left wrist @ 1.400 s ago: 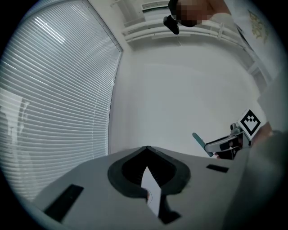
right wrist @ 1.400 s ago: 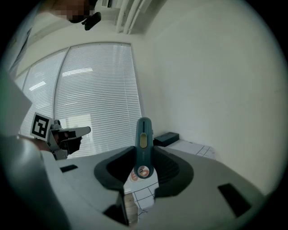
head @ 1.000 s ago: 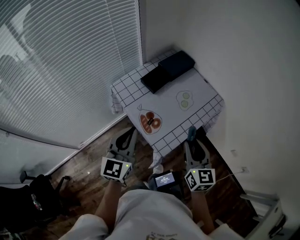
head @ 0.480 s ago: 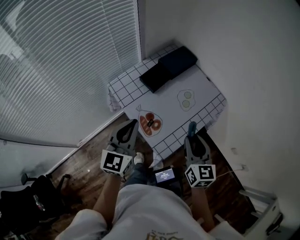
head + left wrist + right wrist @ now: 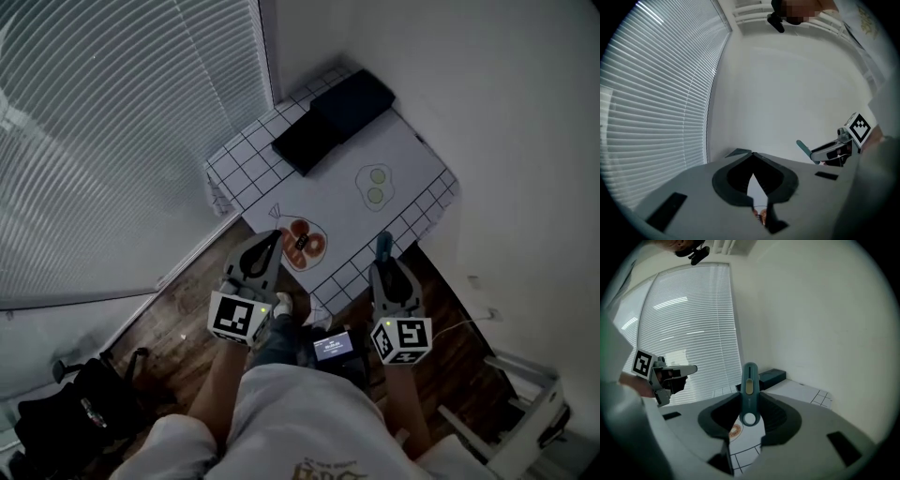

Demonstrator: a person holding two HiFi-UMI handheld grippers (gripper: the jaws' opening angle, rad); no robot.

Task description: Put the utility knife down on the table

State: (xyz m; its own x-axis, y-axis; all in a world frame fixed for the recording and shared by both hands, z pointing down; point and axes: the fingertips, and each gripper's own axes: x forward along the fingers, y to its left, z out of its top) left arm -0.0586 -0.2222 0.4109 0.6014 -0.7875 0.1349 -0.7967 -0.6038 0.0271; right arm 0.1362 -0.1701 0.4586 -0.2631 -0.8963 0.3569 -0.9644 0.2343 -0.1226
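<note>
A teal utility knife (image 5: 750, 390) with a yellow slider stands upright between the jaws of my right gripper (image 5: 749, 414), which is shut on it. From the head view the knife (image 5: 382, 247) pokes out past the right gripper (image 5: 385, 272) just at the near edge of the small table (image 5: 403, 155). My left gripper (image 5: 266, 246) hangs at the table's near left corner, jaws closed together with nothing between them (image 5: 753, 165). In the left gripper view the knife (image 5: 804, 148) shows at the right.
The table wears a white grid-pattern cloth with a printed orange motif (image 5: 302, 243) and a green motif (image 5: 375, 184). Two dark flat boxes (image 5: 333, 119) lie at its far end. Blinds (image 5: 112, 122) cover the left wall; a black bag (image 5: 80, 412) sits on the wooden floor.
Both grippers have come forward toward the table's near edge. The left one now overlaps the table corner. The knife stays held in the right gripper.
</note>
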